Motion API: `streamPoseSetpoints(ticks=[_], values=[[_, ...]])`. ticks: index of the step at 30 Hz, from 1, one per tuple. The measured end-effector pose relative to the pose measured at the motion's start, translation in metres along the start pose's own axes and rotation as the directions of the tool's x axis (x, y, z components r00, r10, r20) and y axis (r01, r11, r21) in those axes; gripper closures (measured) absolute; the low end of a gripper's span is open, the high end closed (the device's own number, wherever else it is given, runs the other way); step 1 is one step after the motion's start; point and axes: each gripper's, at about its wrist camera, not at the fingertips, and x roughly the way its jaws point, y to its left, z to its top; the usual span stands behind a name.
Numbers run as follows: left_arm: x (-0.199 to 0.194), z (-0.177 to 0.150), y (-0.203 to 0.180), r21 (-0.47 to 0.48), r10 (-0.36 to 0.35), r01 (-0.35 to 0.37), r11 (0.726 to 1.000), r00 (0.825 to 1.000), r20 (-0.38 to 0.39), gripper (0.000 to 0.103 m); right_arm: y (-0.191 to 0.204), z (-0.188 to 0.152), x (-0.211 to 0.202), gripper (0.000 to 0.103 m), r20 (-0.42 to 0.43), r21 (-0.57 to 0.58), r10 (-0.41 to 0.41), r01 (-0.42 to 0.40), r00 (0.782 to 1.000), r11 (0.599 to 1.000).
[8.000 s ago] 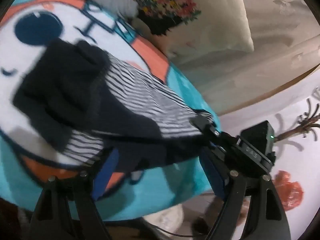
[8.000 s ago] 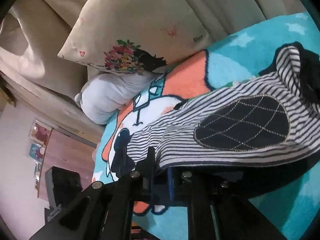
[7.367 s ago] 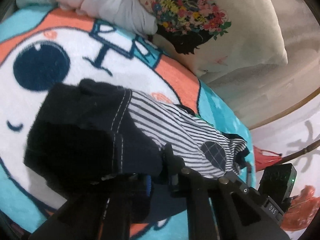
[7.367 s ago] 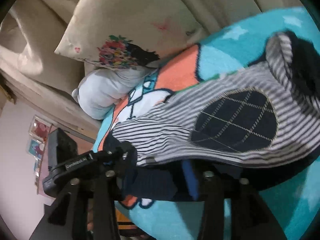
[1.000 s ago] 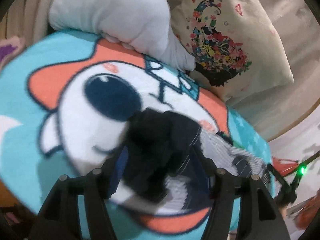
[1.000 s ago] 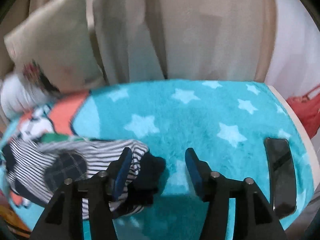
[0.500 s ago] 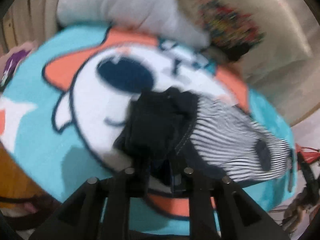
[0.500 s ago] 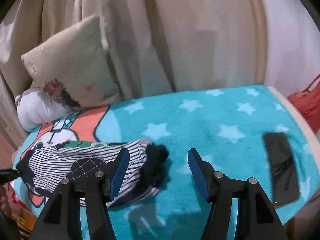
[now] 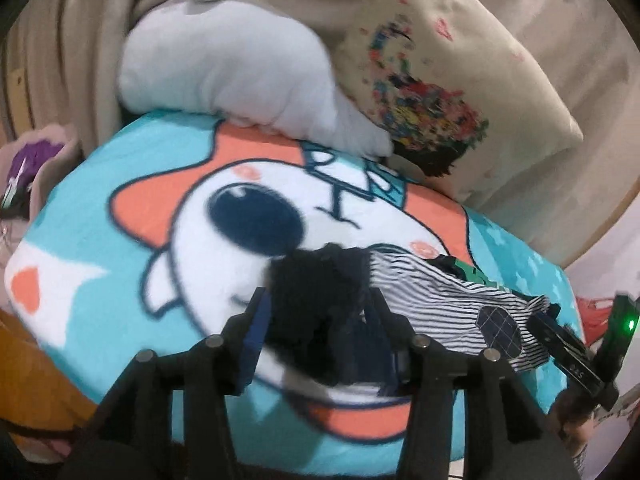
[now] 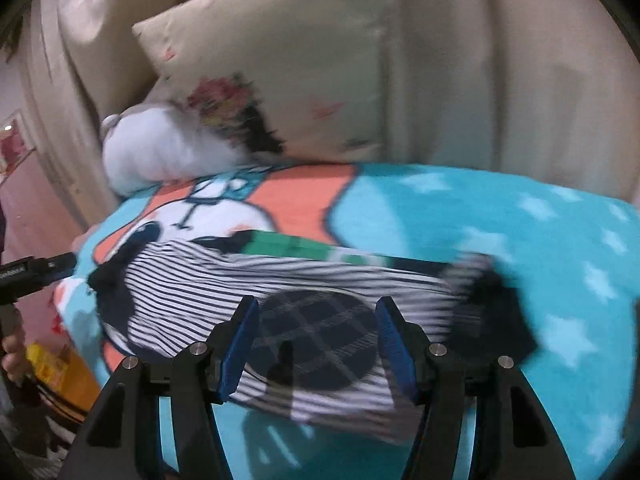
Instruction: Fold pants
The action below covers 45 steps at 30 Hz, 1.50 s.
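Between the spread jaws of the left gripper point(image 9: 318, 328), bunched dark fabric of striped pants point(image 9: 448, 312), right gripper point(image 10: 316, 338) jaws apart framing an oval quilted patch point(image 10: 320, 344), fleecy blanket point(image 10: 500, 216) beyond.

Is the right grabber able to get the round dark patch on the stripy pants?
Probably yes. The right gripper is open, and the round dark checked patch on the black-and-white striped pants lies straight ahead between its blue-padded fingers, with nothing covering it.

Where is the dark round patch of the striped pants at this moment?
In the right wrist view, the dark round patch sits low in the middle, on the striped pants between the open right gripper's fingers, above the turquoise blanket.
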Motion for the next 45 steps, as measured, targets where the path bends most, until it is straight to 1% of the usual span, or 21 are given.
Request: streamPoseSetpoints(ticks=[2, 3, 5, 6, 8, 11, 13, 15, 17, 19, 21, 23, 27, 30, 32, 33, 35, 38, 41, 44, 45], values=[[0.019, 0.006, -0.018, 0.044, -0.008, 0.008, 0.999, 1.000, 0.006, 0.056, 0.010, 0.011, 0.024, 0.038, -0.049, -0.022, 0.034, -0.035, 0.998, 0.999], [0.027, 0.008, -0.023, 0.059, -0.008, 0.007, 0.998, 1.000, 0.007, 0.056, 0.016, 0.019, 0.042, 0.038, -0.103, -0.025, 0.072, -0.075, 0.992, 0.997], [0.056, 0.013, -0.028, 0.082, 0.086, -0.088, 0.993, 0.996, 0.021, 0.056, 0.022, 0.029, 0.067, 0.038, -0.161, 0.004, 0.131, -0.132, 0.978, 0.991], [0.067, 0.011, -0.027, 0.092, 0.164, -0.167, 0.982, 0.986, 0.041, 0.056, 0.026, 0.034, 0.081, 0.038, -0.190, 0.017, 0.145, -0.145, 0.971, 0.989], [0.084, 0.002, -0.019, 0.105, 0.264, -0.268, 0.958, 0.963, 0.053, 0.056, 0.032, 0.044, 0.106, 0.038, -0.232, 0.010, 0.123, -0.124, 0.965, 0.992], [0.093, -0.007, -0.001, 0.049, 0.233, -0.235, 0.971, 0.971, 0.042, 0.044, 0.034, 0.062, 0.129, 0.038, -0.198, -0.007, 0.060, -0.063, 0.978, 0.998], [0.093, -0.008, 0.004, 0.032, 0.207, -0.209, 0.977, 0.977, 0.048, 0.044, 0.030, 0.065, 0.141, 0.038, -0.209, -0.008, -0.007, 0.006, 0.978, 1.000], [0.094, -0.008, 0.006, 0.023, 0.199, -0.200, 0.980, 0.979, 0.052, 0.043, 0.027, 0.066, 0.142, 0.038, -0.181, -0.006, -0.013, 0.012, 0.983, 1.000], [0.093, -0.010, 0.006, 0.030, 0.206, -0.208, 0.978, 0.976, 0.067, 0.042, 0.025, 0.065, 0.130, 0.038, -0.154, 0.015, -0.006, 0.008, 0.988, 1.000], [0.093, -0.010, 0.004, 0.038, 0.217, -0.220, 0.975, 0.974, 0.067, 0.040, 0.025, 0.063, 0.104, 0.038, -0.077, 0.010, -0.011, 0.011, 0.997, 1.000], [0.095, -0.008, 0.004, 0.037, 0.220, -0.222, 0.974, 0.973, 0.066, 0.039, 0.029, 0.054, 0.076, 0.038, -0.034, -0.009, -0.003, 0.003, 0.999, 1.000], [0.095, -0.008, 0.005, 0.039, 0.218, -0.221, 0.974, 0.974, 0.065, 0.039, 0.033, 0.043, 0.060, 0.038, -0.030, -0.019, 0.011, -0.012, 0.999, 1.000], [0.096, -0.006, 0.005, 0.044, 0.224, -0.227, 0.973, 0.972, 0.065, 0.038, 0.036, 0.006, 0.048, 0.038, -0.089, -0.062, 0.020, -0.026, 0.996, 0.998], [0.097, -0.005, 0.005, 0.048, 0.226, -0.229, 0.972, 0.972, 0.064, 0.037, 0.034, -0.023, 0.053, 0.038, -0.122, -0.135, -0.076, 0.059, 0.990, 0.989], [0.096, -0.006, 0.004, 0.049, 0.227, -0.230, 0.972, 0.972, 0.065, 0.037, 0.021, -0.038, 0.041, 0.037, -0.089, -0.151, -0.101, 0.087, 0.991, 0.985], [0.096, -0.006, 0.004, 0.050, 0.228, -0.232, 0.972, 0.971, 0.065, 0.037, 0.013, -0.041, 0.033, 0.035, -0.071, -0.142, -0.109, 0.098, 0.992, 0.985], [0.096, -0.005, 0.004, 0.050, 0.232, -0.235, 0.971, 0.971, 0.064, 0.037, -0.005, -0.043, 0.022, 0.034, -0.037, -0.118, -0.207, 0.202, 0.978, 0.972], [0.097, -0.006, 0.003, 0.054, 0.237, -0.240, 0.969, 0.969, 0.065, 0.037, -0.049, -0.043, 0.003, 0.034, -0.002, -0.031, -0.376, 0.376, 0.926, 0.926], [0.097, -0.006, 0.003, 0.056, 0.239, -0.242, 0.969, 0.969, 0.064, 0.036, -0.080, -0.042, -0.032, 0.036, 0.055, 0.124, -0.294, 0.286, 0.954, 0.950], [0.097, -0.006, 0.003, 0.058, 0.245, -0.249, 0.967, 0.967, 0.065, 0.036, -0.087, -0.036, -0.069, 0.033, 0.163, 0.191, -0.331, 0.300, 0.929, 0.935], [0.097, -0.006, 0.002, 0.059, 0.248, -0.252, 0.966, 0.967, 0.065, 0.036, -0.087, -0.034, -0.078, 0.033, 0.196, 0.199, -0.314, 0.276, 0.929, 0.940]])
